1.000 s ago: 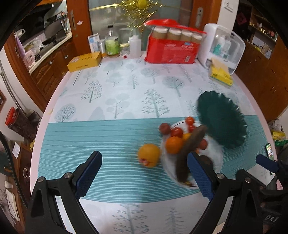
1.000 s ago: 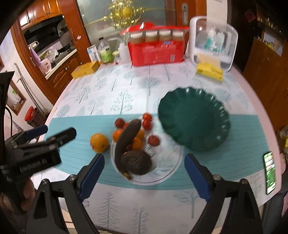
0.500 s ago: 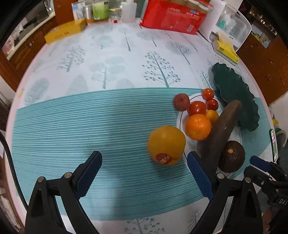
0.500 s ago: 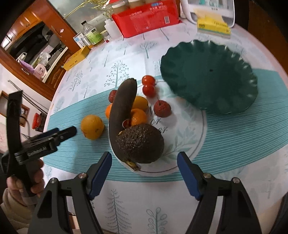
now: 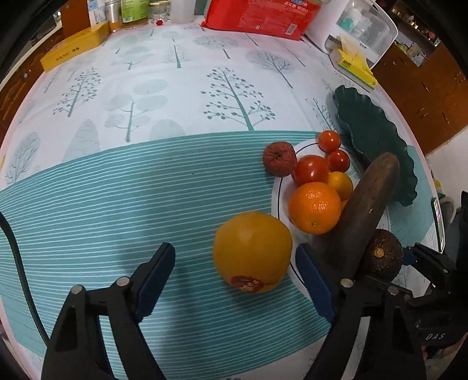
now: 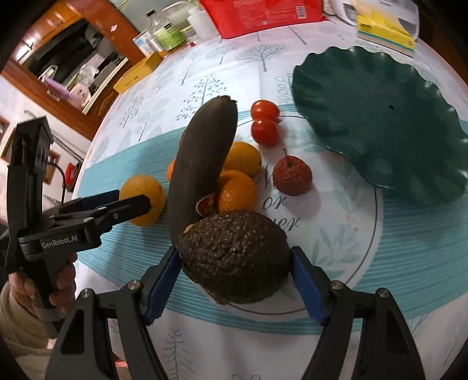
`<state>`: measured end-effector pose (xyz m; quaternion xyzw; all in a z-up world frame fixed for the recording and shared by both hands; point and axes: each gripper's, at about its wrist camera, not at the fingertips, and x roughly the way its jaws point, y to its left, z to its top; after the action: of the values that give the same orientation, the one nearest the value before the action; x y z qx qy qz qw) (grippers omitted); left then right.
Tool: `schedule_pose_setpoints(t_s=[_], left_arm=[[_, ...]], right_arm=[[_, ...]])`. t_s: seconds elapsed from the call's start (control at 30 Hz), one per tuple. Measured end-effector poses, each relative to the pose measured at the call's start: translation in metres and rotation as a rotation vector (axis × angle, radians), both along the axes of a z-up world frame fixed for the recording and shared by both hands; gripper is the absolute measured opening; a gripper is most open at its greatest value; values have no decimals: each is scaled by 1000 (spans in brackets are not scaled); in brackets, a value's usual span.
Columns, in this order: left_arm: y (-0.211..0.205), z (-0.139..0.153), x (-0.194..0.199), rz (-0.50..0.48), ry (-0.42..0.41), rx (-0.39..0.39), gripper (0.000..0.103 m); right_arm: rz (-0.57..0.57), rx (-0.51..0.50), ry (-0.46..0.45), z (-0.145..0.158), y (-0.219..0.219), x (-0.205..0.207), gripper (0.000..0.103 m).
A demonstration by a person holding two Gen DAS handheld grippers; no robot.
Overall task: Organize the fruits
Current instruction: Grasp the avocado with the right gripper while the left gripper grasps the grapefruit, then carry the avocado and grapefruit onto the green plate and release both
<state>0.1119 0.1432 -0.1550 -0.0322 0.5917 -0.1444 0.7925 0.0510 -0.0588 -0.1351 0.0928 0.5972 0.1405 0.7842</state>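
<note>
A large yellow-orange orange (image 5: 253,255) with a red sticker lies on the teal-striped cloth just left of the white plate (image 5: 278,201). My left gripper (image 5: 235,277) is open with the orange between its blue pads, nearer the right pad. The plate holds a tangerine (image 5: 314,207), tomatoes (image 5: 311,169), a dark banana (image 6: 201,163) and a dark avocado (image 6: 237,254). My right gripper (image 6: 234,282) is open, its pads on either side of the avocado and close to it. An empty dark green plate (image 6: 377,122) stands at the right.
A wrinkled red fruit (image 5: 279,159) lies beside the white plate's left rim, another (image 6: 292,175) lies on the plate. A red package (image 5: 260,14), bottles, a yellow box (image 5: 73,49), a tissue pack (image 5: 355,64) and a white container line the far edge. A phone (image 5: 438,222) lies at the right.
Both grippers have moved forward and down. The left now has the orange between its pads; the right has narrowed around the avocado.
</note>
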Motion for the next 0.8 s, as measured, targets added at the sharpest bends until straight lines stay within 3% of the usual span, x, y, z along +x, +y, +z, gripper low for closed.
schedule_pose_setpoints(t_s=[0.23,0.3,0.57,0.8], left_arm=[[-6,-7,6,-8,18,-16,63],[-8,-7,7,-20,19,-35,49],[-14,3,-2,-20,-1,-3,47],[-21,54,-17,-36,-68,-31,47]], right_arm=[[25,-9,-16,-2,-3,2,73],[18,-17,-25,-1,-4,1,73],[-1,-15,-57,12,-9,-9,72],[-28,-20,-117,45,-23,-16,72]])
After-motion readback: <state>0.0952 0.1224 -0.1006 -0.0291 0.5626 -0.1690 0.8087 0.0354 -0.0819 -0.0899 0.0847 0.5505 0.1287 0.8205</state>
